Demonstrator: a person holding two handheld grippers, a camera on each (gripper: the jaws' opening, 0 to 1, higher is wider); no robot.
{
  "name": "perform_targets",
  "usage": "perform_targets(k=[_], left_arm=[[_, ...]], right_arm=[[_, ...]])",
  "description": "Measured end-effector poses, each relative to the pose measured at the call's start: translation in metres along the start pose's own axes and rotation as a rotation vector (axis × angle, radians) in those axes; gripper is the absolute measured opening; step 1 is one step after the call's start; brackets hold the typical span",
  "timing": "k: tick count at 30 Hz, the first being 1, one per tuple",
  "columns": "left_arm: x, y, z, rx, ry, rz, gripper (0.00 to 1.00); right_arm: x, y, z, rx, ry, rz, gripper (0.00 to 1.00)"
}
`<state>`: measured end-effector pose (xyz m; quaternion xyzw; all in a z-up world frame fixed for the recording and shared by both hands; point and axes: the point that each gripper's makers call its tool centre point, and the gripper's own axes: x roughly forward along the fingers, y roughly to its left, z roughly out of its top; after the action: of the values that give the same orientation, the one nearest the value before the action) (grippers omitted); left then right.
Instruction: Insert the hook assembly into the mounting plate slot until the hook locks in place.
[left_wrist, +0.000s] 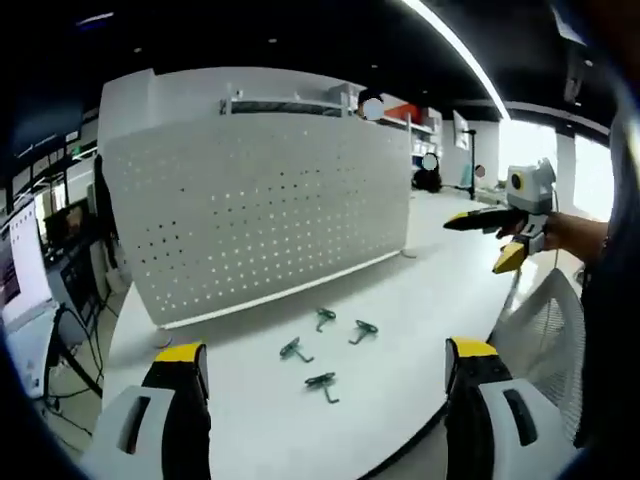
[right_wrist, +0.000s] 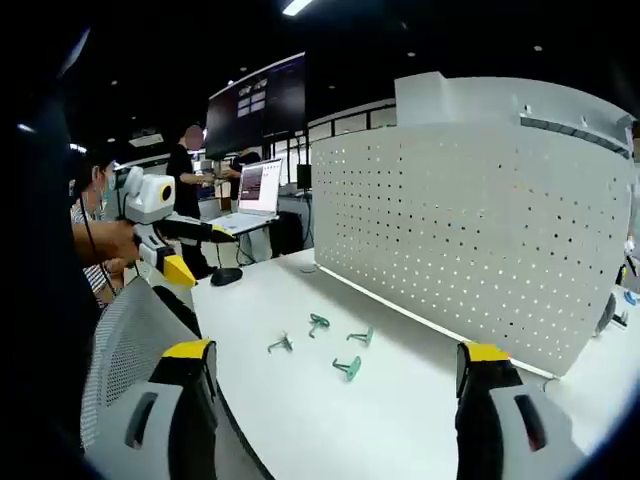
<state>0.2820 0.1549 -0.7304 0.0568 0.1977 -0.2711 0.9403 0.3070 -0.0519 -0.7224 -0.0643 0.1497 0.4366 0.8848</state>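
Nothing is picked up yet, so the step in hand is judged to be the reach for a hook. It would go best by settling on one hook, coming down over it with the jaws wide and closing across its shank rather than its curved tip, so the mounting end stays free to meet a slot in the board.

In the left gripper view, the left tongs (left_wrist: 327, 375) stand wide open and empty. Four green hooks (left_wrist: 325, 352) lie loose on the white tabletop (left_wrist: 420, 300) just ahead of and between the jaws. The perforated mounting plate (left_wrist: 255, 205) stands upright beyond them. The right tongs (left_wrist: 495, 240) hover well off to the right, clear of the tabletop; their jaws look parted and hold nothing.

In the right gripper view, the right tongs (right_wrist: 335, 385) likewise gape empty, with the hooks (right_wrist: 320, 345) ahead between the jaws and the mounting plate (right_wrist: 480, 230) behind them.
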Motion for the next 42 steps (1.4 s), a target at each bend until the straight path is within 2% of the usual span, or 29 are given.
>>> perform_targets(k=[8,14,24,32,42], left_arm=[[-0.005,0.003,0.005,0.006,-0.022,-0.012,0.96],[-0.002,0.002,0.005,0.014,-0.027,-0.031,0.96],[0.012,0.008,0.008,0.027,-0.034,-0.06,0.95],[0.02,0.007,0.008,0.04,-0.027,-0.08,0.93],[0.033,0.001,0.003,0.061,0.013,-0.115,0.87]], right_arm=[[-0.002,0.009,0.008,-0.011,-0.01,-0.008,0.98],[-0.005,0.007,0.007,-0.006,-0.012,-0.035,0.98],[-0.007,0.004,0.006,-0.021,0.006,-0.063,0.98],[-0.004,0.0,0.006,-0.019,0.005,-0.07,0.97],[-0.001,-0.001,0.002,-0.005,0.013,-0.051,0.97]])
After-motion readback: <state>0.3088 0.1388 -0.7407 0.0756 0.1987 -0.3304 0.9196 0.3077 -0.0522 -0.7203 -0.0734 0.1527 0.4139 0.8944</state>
